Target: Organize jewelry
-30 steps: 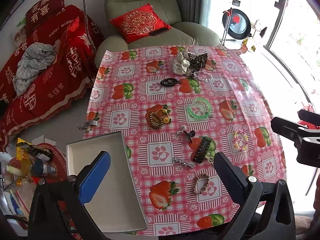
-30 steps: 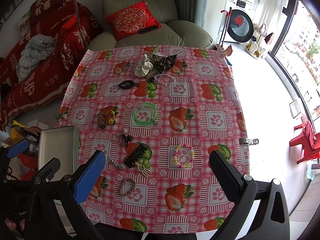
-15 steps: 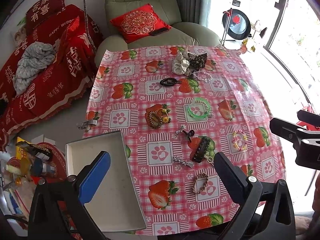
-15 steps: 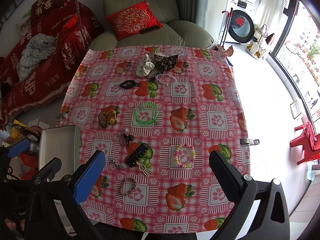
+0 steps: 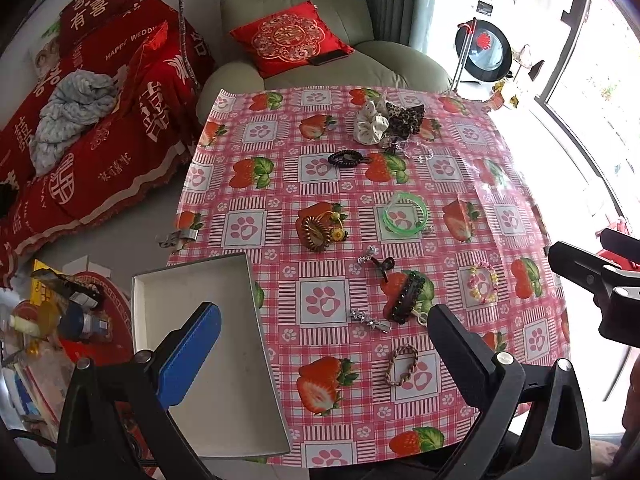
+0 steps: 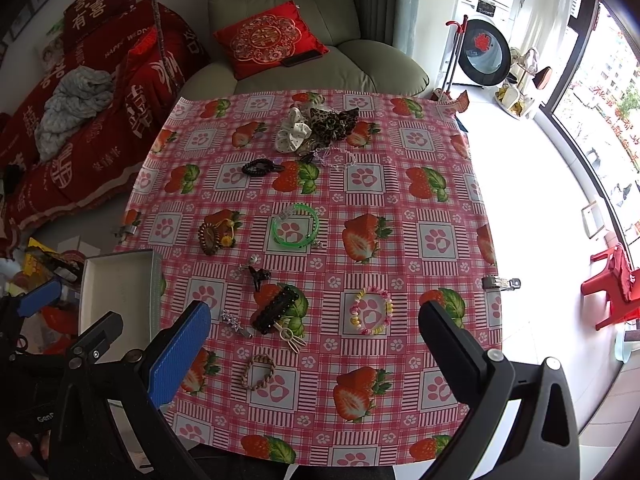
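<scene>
Jewelry lies spread on a strawberry-print tablecloth [image 5: 440, 168]. There is a green bangle [image 5: 405, 215], a brown coil tie [image 5: 316, 233], a black hair clip [image 5: 406, 298], a beaded bracelet [image 5: 483, 282], a braided bracelet [image 5: 401, 364] and a silver star clip [image 5: 369, 320]. An empty white box [image 5: 224, 380] sits at the table's near left corner. My left gripper [image 5: 324, 344] is open and empty above the near edge. My right gripper [image 6: 316, 344] is open and empty, above the near edge too. The bangle [image 6: 295, 227] and beaded bracelet [image 6: 371, 311] show in the right wrist view.
White and leopard scrunchies [image 5: 386, 122] and a black coil tie [image 5: 345, 158] lie at the far side. A green armchair [image 5: 304, 36] with a red cushion stands behind the table. A red-covered sofa [image 5: 100, 120] is at the left. Clutter lies on the floor at the left [image 5: 52, 312].
Both views have shifted only slightly. The jewelry and the box have not moved, and both grippers stay open.
</scene>
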The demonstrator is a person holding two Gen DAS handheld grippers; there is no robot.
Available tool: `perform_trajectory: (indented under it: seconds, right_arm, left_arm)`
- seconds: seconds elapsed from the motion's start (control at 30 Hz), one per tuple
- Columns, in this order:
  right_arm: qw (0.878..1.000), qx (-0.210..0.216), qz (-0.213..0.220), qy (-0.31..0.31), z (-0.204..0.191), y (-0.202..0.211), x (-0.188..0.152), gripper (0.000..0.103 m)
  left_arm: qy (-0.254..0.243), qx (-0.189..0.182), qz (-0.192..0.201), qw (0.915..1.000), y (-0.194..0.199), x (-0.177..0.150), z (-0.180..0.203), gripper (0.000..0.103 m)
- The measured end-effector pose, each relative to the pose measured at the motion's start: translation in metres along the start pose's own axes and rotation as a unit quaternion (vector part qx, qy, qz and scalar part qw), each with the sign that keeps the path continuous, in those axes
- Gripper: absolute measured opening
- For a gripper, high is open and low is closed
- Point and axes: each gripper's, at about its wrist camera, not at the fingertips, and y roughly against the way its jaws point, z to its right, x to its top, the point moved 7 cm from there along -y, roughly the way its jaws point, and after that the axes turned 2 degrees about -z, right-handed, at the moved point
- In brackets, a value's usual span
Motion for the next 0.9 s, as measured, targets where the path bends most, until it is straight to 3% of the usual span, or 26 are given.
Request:
perform_trajectory:
  seconds: [0.9]
  right_arm:
    - [1.000, 0.003, -0.003, 0.001, -0.010, -0.006, -0.006, 0.103]
  left_arm:
    - [0.001, 0.000, -0.003, 1.0000, -0.004, -0.001, -0.003, 0.103]
